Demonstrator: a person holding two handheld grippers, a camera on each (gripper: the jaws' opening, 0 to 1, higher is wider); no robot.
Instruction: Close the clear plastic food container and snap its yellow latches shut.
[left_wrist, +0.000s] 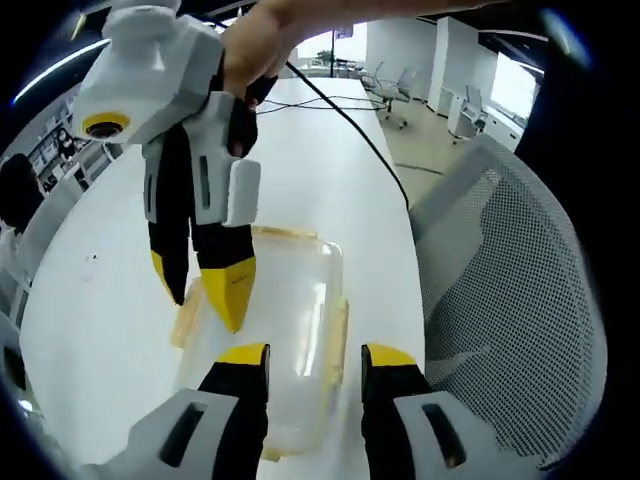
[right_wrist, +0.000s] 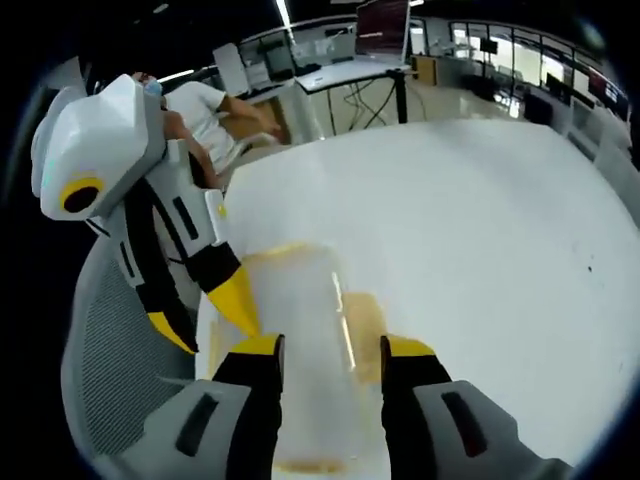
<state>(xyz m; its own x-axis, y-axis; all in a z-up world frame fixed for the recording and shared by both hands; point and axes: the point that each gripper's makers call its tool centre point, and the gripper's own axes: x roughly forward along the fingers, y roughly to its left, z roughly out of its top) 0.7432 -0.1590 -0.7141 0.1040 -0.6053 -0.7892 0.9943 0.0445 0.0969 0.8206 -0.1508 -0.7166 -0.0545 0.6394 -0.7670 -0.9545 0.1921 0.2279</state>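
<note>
In the left gripper view, the left gripper (left_wrist: 315, 358) has its two yellow-tipped jaws spread apart, with nothing pinched between them. The clear food container (left_wrist: 275, 330) lies just beyond and partly between the tips, flat on a white table (left_wrist: 100, 300). Its lid looks to be lying on top; whether it is fully seated cannot be told. A pale yellow latch (left_wrist: 338, 335) runs along the container's right edge, and another latch (left_wrist: 186, 318) lies on its left edge, looking swung outward. The right gripper (left_wrist: 205, 290) comes down from the upper left, held by a hand (left_wrist: 255, 45). Its yellow tips sit slightly apart over the container's left edge, just beside the left latch; contact cannot be told.

In the right gripper view, the right gripper (right_wrist: 332, 348) also has its jaws spread, holding nothing. The container (right_wrist: 300, 330) lies between and beyond the tips. A yellow flap (right_wrist: 365, 325) shows on its right side. The left gripper (right_wrist: 215, 315) reaches in from the left, one yellow tip touching or nearly touching the container's left edge.

Farther out, a black cable (left_wrist: 350, 120) trails across the table, and a grey mesh chair (left_wrist: 520, 290) stands at the table's edge.
</note>
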